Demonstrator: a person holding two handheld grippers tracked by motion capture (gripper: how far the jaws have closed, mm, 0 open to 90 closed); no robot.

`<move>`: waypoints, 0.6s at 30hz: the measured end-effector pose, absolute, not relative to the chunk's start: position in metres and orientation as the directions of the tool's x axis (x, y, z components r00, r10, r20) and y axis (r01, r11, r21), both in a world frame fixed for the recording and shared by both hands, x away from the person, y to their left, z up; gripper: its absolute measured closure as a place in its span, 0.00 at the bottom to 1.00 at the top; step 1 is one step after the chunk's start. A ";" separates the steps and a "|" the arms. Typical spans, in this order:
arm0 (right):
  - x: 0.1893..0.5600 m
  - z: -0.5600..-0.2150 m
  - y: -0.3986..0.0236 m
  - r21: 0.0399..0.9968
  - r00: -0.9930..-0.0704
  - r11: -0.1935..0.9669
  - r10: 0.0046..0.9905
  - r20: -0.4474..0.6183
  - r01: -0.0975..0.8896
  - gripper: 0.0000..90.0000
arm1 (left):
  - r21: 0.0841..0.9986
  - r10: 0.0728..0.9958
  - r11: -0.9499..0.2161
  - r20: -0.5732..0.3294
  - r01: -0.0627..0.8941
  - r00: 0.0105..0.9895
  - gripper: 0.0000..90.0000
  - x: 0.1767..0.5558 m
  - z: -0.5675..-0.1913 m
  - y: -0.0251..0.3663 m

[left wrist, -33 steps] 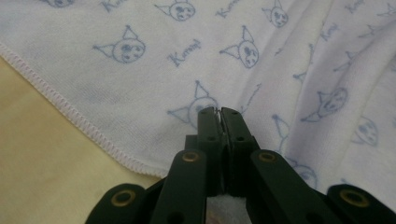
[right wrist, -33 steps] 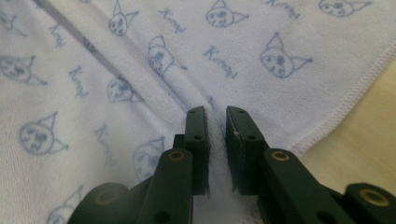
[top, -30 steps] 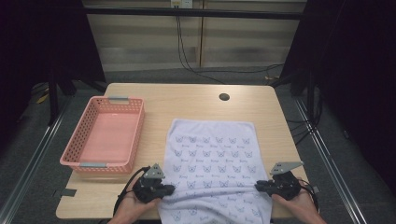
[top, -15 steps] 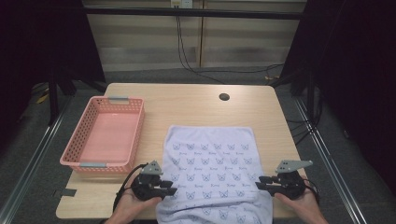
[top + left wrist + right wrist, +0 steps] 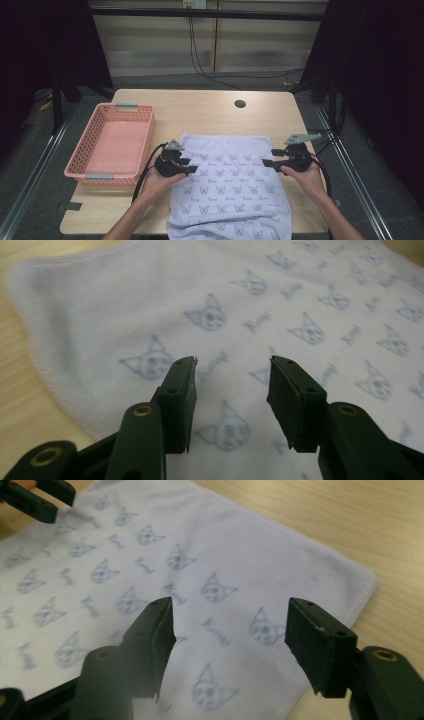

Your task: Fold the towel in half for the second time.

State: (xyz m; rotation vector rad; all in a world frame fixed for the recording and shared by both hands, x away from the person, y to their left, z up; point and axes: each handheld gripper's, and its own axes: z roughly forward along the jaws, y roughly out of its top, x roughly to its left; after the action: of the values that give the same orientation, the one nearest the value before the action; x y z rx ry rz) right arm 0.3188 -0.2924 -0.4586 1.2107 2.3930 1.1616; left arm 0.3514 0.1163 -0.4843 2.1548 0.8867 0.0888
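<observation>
1. The white terry towel printed with pale blue cat faces point(image 5: 230, 190) lies flat on the light wooden tabletop point(image 5: 210, 112), with its near edge hanging over the side where the person stands. It looks spread out this way so that it can be folded from its far end.
2. The left gripper point(image 5: 192, 166) hovers over the towel's left side, part-way along its length. Its jaws have just been opening and stand spread with nothing between them; the left gripper view shows only cloth below the black pads point(image 5: 182, 390).
3. The right gripper point(image 5: 268, 157) mirrors it over the right side, near the far right corner point(image 5: 367, 582). Its jaws have also just been opening, gaping wide and empty. Working as a pair would keep the cloth square when lifted.
4. Both hands sit level with each other, likely lining up for a grab at the far corners.
5. Farther left, the pink plastic lattice basket point(image 5: 85, 167) stands clear of the towel, probably waiting to receive it once folded.
</observation>
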 end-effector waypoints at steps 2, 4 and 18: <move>0.335 -0.464 -0.291 0.726 -0.619 0.346 0.773 0.138 0.594 0.38 | 0.695 0.635 -0.425 -0.227 0.580 0.738 0.60 0.357 -0.486 0.118; 0.350 -0.472 -0.293 0.724 -0.608 0.343 0.783 0.132 0.599 0.39 | 0.698 0.645 -0.421 -0.220 0.580 0.732 0.60 0.361 -0.488 0.121; 0.405 -0.505 -0.299 0.707 -0.519 0.306 0.849 0.101 0.638 0.46 | 0.694 0.669 -0.416 -0.203 0.587 0.715 0.56 0.367 -0.497 0.118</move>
State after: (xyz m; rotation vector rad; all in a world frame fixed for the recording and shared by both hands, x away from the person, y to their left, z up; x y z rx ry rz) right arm 0.4054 -0.2990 -0.5055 1.3462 2.2859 1.0305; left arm 0.3672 0.1184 -0.4967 2.1349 0.9503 0.1336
